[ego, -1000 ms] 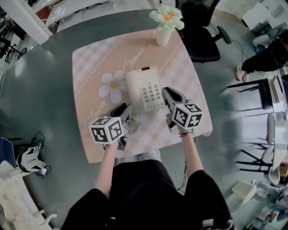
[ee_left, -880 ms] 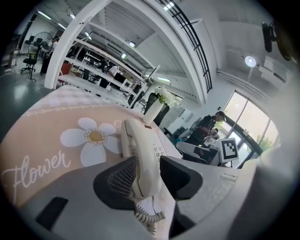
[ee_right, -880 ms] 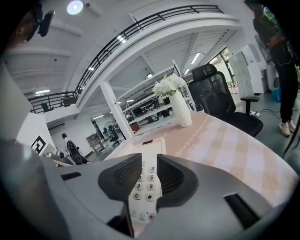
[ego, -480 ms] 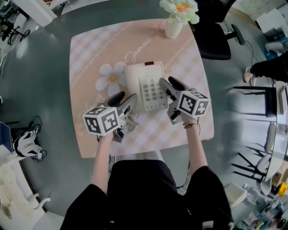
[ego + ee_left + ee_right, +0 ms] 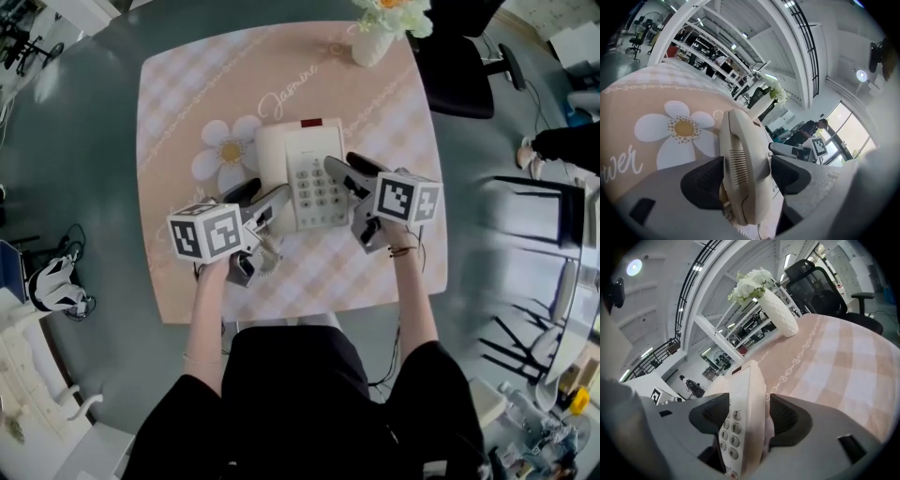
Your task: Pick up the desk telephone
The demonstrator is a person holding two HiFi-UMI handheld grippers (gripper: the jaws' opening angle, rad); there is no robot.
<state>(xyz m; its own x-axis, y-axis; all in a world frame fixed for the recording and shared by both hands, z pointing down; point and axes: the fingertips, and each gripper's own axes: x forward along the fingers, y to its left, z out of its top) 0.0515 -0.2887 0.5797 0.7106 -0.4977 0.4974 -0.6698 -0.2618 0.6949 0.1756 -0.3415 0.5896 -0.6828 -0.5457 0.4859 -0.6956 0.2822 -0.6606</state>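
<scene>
The cream desk telephone (image 5: 314, 178) lies flat on the pink checked table (image 5: 187, 94), its handset (image 5: 270, 167) resting in the cradle on the left. My left gripper (image 5: 262, 194) has just been opening its jaws. They now stand wide astride the handset (image 5: 743, 159), and the right pad stands clear of it. My right gripper (image 5: 349, 166) has likewise just been opening. Its jaws straddle the phone's right edge by the keypad (image 5: 733, 427), with gaps on both sides. Neither grips anything.
A white vase of flowers (image 5: 375, 37) stands at the table's far edge, right of centre. The coiled handset cord (image 5: 267, 261) lies near my left gripper. A black office chair (image 5: 459, 66) is beyond the table, and grey floor surrounds it.
Both grippers have slid forward along the phone's sides and dropped lower. Their jaws have spread from nearly shut to wide apart. The phone has not moved on the table.
</scene>
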